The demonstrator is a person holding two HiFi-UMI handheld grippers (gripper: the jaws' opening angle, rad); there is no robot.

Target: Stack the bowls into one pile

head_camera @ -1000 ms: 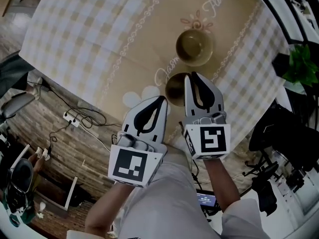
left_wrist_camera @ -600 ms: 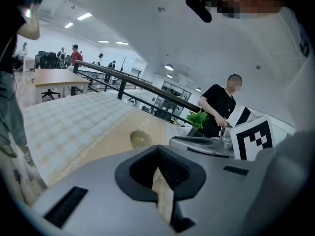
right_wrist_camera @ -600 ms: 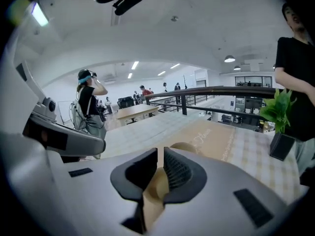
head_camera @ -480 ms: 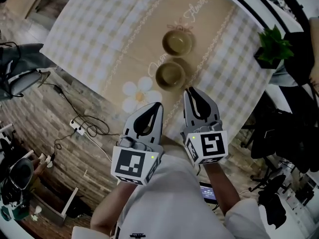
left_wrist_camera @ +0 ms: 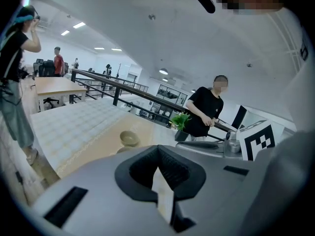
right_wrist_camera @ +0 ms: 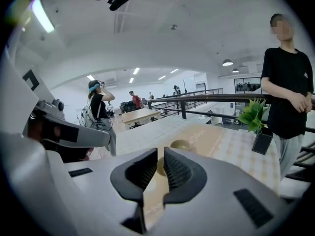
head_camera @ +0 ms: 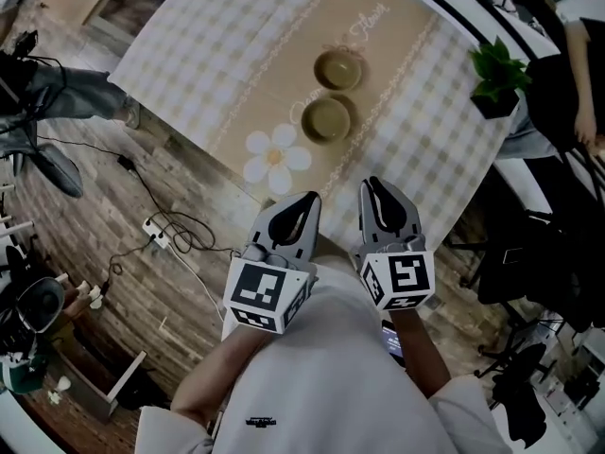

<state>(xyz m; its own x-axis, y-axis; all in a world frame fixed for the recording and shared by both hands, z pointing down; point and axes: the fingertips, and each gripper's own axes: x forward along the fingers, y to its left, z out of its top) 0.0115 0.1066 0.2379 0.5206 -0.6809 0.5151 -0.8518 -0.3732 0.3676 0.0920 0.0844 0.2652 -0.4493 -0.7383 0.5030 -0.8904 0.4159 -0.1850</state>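
Backed off the table's (head_camera: 217, 55) near edge | left gripper (head_camera: 307, 198), right gripper (head_camera: 375, 184): jaws together, empty, seemingly parked before reaching | near bowl (head_camera: 327, 118), far bowl (head_camera: 338, 68): mid-table, unstacked

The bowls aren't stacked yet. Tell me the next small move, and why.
Probably reach the right gripper forward to the near bowl, opening its jaws. That bowl and the far bowl sit side by side on the table, unstacked. This one and the left gripper hang short of it, jaws shut, empty.
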